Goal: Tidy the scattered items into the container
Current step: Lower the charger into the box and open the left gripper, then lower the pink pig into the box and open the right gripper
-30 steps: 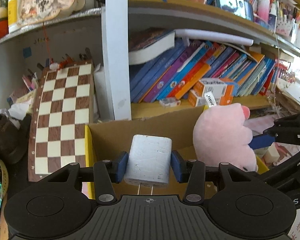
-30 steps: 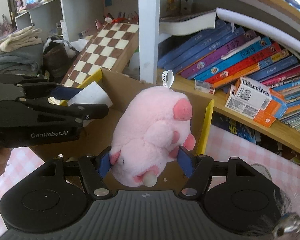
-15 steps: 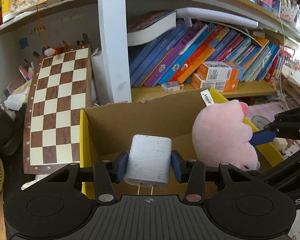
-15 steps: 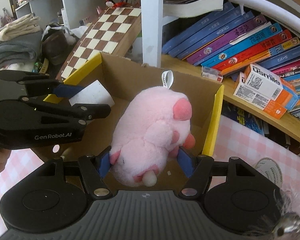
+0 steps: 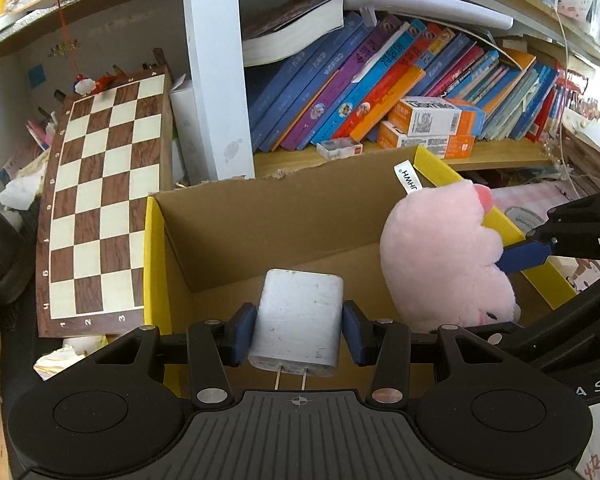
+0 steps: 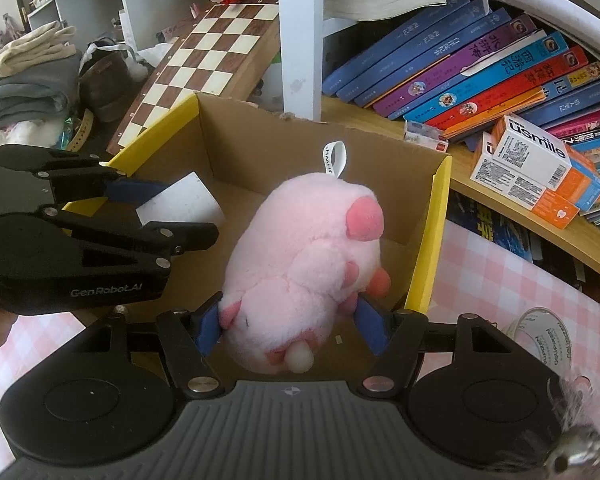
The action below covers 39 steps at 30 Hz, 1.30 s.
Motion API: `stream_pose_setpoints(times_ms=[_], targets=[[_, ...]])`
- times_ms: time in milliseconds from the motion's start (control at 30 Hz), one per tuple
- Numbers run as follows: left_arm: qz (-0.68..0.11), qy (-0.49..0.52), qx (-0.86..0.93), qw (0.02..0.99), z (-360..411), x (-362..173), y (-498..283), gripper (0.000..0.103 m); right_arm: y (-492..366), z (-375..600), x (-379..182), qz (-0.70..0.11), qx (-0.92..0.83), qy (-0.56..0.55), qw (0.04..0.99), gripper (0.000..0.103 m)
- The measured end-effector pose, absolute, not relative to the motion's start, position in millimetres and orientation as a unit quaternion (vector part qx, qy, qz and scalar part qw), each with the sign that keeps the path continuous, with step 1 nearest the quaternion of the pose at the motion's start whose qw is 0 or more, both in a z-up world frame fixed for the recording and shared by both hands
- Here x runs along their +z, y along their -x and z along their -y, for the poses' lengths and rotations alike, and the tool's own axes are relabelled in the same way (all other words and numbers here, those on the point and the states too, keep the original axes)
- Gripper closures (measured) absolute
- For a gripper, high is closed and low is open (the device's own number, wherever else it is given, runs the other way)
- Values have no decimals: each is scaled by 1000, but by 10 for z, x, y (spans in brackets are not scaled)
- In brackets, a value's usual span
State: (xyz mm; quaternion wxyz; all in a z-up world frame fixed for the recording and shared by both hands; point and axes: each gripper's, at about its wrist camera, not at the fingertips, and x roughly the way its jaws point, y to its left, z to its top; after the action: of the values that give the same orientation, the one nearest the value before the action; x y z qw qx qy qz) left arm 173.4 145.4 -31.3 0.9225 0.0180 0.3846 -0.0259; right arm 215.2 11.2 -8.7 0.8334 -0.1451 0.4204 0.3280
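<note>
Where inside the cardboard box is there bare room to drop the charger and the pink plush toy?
The cardboard box floor looks bare: open brown bottom runs from the back wall to the yellow left flap, under the charger. The right side is crowded, with the plush toy hanging near the yellow right flap. Outside, the chessboard and bookshelf hem the box in.

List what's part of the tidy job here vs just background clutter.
Job: white charger in left gripper; pink plush pig in right gripper; cardboard box.
Clutter: chessboard, books, orange boxes, folded clothes.
</note>
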Motion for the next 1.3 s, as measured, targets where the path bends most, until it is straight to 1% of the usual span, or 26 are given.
stream_pose_setpoints(times_ms=[667, 833, 933, 1067, 1300], targets=[[-373, -21, -22, 927, -1476, -246, -1713, 58, -2166, -149, -99, -421, 332, 150, 830, 37], [-372, -18, -26, 928, -1452, -221, -1629, 56, -2165, -161, -104, -421, 333, 155, 829, 37], [-372, -13, -25, 928, -1459, -212, -1554, 53, -2163, -168, -108, -421, 333, 159, 828, 36], [-366, 3, -20, 930, -1531, -166, -1422, 43, -2162, -168, -116, -423, 332, 160, 828, 36], [-363, 9, -16, 932, -1575, -118, -1284, 41, -2184, -169, -119, -423, 326, 164, 829, 36]])
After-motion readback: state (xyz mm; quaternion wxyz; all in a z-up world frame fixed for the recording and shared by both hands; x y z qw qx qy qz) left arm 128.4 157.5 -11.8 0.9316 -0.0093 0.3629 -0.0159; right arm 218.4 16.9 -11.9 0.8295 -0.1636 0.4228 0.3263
